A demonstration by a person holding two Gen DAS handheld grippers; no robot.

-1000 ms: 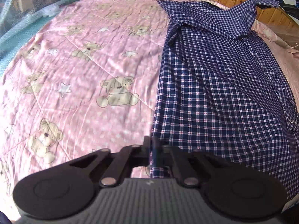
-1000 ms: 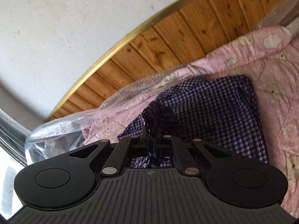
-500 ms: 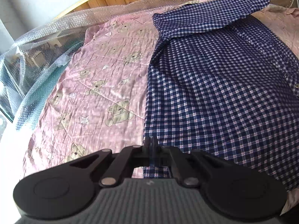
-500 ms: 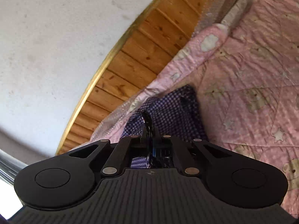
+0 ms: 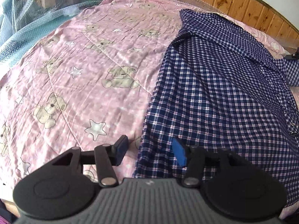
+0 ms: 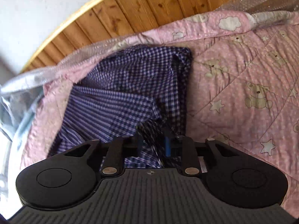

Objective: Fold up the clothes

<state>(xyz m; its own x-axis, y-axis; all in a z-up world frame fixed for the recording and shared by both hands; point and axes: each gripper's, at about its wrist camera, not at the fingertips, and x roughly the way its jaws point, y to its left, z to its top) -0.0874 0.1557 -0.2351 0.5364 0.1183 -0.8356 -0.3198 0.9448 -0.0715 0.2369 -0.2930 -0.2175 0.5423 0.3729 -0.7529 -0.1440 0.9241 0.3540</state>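
A navy checked shirt (image 5: 220, 97) lies spread on the right half of a pink teddy-bear quilt (image 5: 89, 78). My left gripper (image 5: 150, 151) hangs over the shirt's near left hem, and its jaws are opening. The hem lies between the blue pads (image 5: 179, 154) with neither one touching it. In the right wrist view the shirt (image 6: 130, 85) is bunched in folds near the wooden wall. My right gripper (image 6: 153, 145) is low over it with its jaws opening, and a blurred fold of cloth sits loose between the pads.
A wooden panelled wall (image 6: 149, 5) runs behind the bed. Bubble wrap (image 5: 37, 18) covers the far left side and lines the bed's edge (image 6: 28, 82). Bare quilt (image 6: 252, 93) stretches to the right of the shirt.
Both grippers were shut on the shirt and now stand apart from the cloth. The right gripper came down toward the bed, and the lifted part of the shirt dropped onto the rest.
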